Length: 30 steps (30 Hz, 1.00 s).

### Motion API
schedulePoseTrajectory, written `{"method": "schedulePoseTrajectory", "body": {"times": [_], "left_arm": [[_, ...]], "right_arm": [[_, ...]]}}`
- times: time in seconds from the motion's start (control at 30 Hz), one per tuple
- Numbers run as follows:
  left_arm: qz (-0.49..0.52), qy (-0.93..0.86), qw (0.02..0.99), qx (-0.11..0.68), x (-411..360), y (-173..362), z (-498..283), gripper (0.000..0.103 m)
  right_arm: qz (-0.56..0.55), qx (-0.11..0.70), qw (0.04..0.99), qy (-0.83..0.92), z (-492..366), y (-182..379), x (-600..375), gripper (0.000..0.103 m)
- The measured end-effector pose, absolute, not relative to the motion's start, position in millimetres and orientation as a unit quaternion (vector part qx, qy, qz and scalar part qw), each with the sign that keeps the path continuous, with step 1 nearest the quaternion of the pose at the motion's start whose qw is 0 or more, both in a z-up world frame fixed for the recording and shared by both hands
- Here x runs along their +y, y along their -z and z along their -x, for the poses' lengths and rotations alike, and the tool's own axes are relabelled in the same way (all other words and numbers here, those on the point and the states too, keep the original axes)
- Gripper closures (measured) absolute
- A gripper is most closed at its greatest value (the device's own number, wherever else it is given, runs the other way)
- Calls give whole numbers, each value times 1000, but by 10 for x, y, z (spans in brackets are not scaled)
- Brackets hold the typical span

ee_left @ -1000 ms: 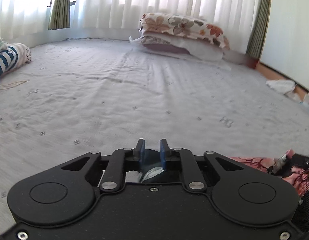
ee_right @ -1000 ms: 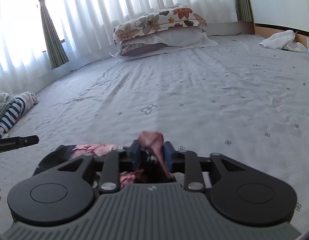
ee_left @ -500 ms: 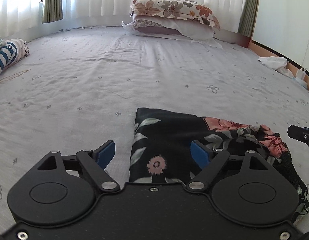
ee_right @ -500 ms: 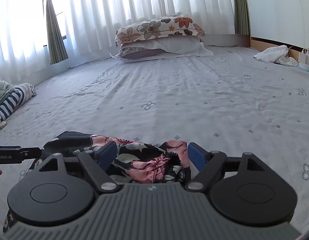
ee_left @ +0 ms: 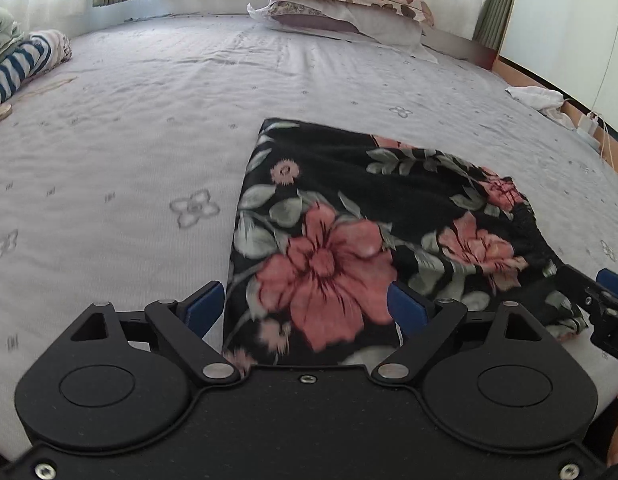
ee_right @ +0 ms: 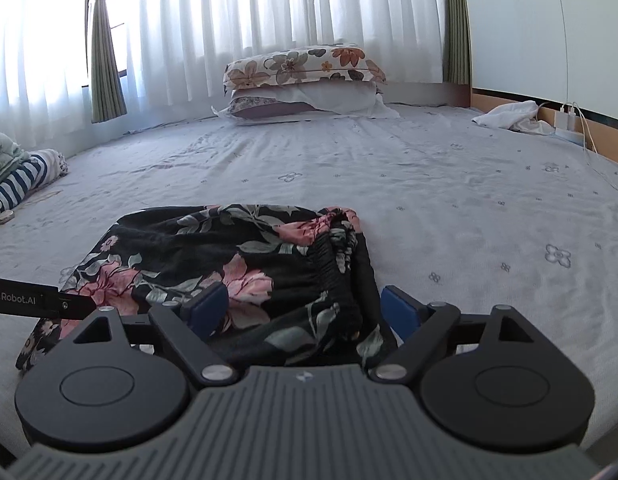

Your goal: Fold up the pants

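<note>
Black floral pants (ee_left: 373, 216) folded on bed (ee_left: 149, 120), both grippers just opened wide

My black pants (ee_left: 349, 216) with pink flowers and grey-green leaves lay folded into a compact bundle on the pale bedsheet, their gathered waistband (ee_right: 337, 248) bunched along the right-hand edge, slightly rumpled.

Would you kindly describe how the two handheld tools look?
Both are matte black, with two round discs, silver pivot pins and blue fingers. The left tool has a smooth black body; the right tool has a ribbed grey one. White "enRobot.AI" lettering marks the left tool's side.
</note>
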<state>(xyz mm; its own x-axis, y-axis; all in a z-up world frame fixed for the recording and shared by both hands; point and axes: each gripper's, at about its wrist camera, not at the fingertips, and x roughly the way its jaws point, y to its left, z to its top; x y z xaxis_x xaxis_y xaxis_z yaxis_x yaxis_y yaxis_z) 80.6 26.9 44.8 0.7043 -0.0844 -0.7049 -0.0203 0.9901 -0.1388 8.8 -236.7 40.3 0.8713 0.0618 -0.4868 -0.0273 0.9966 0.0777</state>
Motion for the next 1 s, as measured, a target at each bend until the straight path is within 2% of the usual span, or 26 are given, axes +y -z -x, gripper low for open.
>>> {"method": "schedulePoseTrajectory", "body": {"times": [0.33,0.67,0.87,1.0], "left_arm": [[63,-1,916,397,284,-277,-392,10],[23,-9,919,393,172,-207,-217,0],[18,-13,922,386,152,-174,-184,0],[22,-17,924,381,150,-159,-183,0]], "right_arm": [[-10,269,963,-17,304,-210,-2245,10],[-7,296,955,-26,398,-36,-2175,8],[14,299,954,-30,425,27,-2120,1],[13,307,951,-33,385,42,-2109,0]]}}
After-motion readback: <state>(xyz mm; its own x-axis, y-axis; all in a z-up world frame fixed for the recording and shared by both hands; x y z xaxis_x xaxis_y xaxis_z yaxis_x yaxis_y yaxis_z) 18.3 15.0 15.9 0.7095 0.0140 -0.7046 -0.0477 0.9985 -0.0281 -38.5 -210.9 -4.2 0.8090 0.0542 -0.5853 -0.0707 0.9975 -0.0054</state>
